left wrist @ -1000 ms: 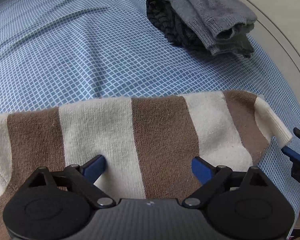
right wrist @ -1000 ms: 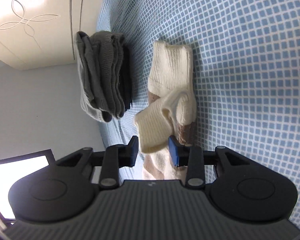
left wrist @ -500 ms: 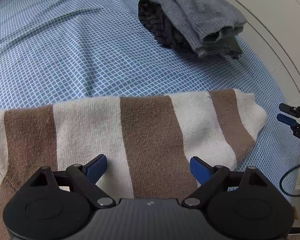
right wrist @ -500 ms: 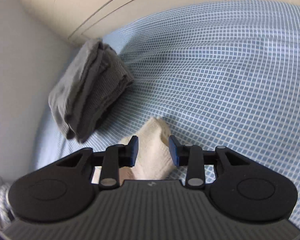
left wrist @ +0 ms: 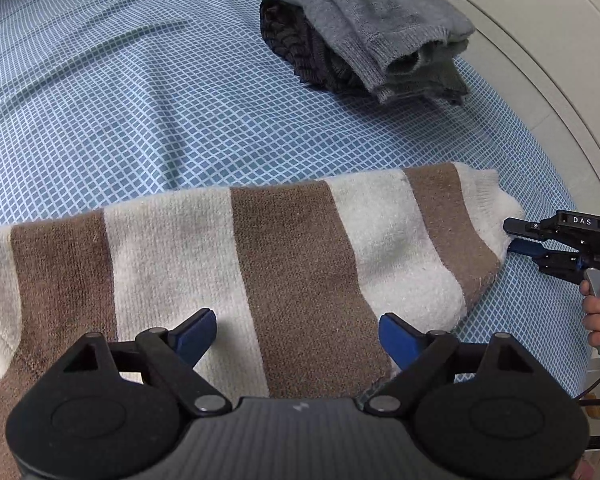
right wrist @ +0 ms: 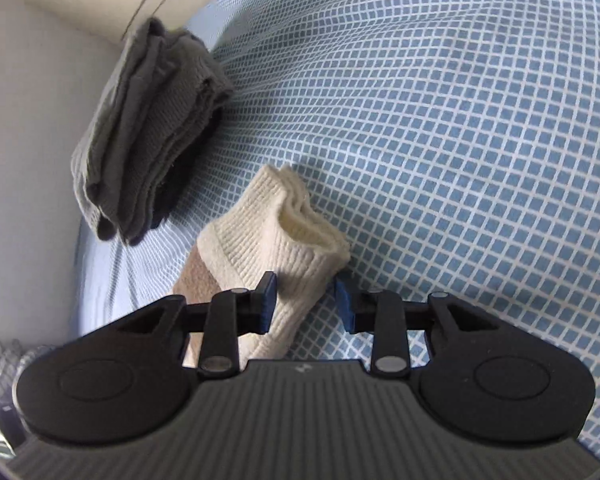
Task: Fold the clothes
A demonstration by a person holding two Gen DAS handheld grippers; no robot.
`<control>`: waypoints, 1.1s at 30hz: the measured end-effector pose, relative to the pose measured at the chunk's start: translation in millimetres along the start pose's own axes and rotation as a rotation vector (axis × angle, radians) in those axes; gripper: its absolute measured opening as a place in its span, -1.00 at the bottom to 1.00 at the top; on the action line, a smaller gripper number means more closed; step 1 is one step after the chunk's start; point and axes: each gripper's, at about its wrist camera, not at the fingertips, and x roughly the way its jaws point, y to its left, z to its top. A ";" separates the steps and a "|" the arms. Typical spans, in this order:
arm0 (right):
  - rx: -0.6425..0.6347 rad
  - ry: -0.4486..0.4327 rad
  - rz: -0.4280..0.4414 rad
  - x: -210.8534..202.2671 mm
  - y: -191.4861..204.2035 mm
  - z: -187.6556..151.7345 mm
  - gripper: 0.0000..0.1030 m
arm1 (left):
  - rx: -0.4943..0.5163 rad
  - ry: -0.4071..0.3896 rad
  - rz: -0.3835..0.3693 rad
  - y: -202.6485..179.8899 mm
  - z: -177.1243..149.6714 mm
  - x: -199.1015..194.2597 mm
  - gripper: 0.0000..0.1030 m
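Sweater cuff (right wrist: 296, 240) between right gripper (right wrist: 306, 308) fingers (right wrist: 266, 300)

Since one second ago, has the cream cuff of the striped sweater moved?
Yes. The cuff, then flipped up off the checked sheet, now lies flat, nearer the grey pile.

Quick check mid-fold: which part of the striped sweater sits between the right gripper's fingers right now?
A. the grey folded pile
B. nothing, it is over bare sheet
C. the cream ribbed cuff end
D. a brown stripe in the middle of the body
C: in the right wrist view the cream ribbed cuff of the striped sweater lies between the right gripper fingers.
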 end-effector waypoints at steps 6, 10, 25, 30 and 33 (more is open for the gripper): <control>0.166 -0.066 0.159 2.7 -20.6 -3.7 -0.34 | -0.008 -0.001 -0.011 -0.5 0.9 1.8 0.75; 0.109 -0.036 0.137 10.8 -6.1 1.2 -0.46 | 0.008 0.006 -0.004 -4.1 0.6 4.4 0.75; -0.300 -0.078 -0.034 -10.4 103.8 -16.2 -0.63 | -0.105 -0.030 0.005 11.0 -11.7 -32.7 0.73; -0.357 -0.064 0.013 -23.4 147.3 -32.0 -0.63 | -0.133 -0.030 0.053 23.1 -32.6 -61.7 0.61; -0.396 -0.049 0.048 -33.3 176.0 -44.7 -0.63 | -0.173 -0.020 0.077 34.4 -49.4 -77.8 0.40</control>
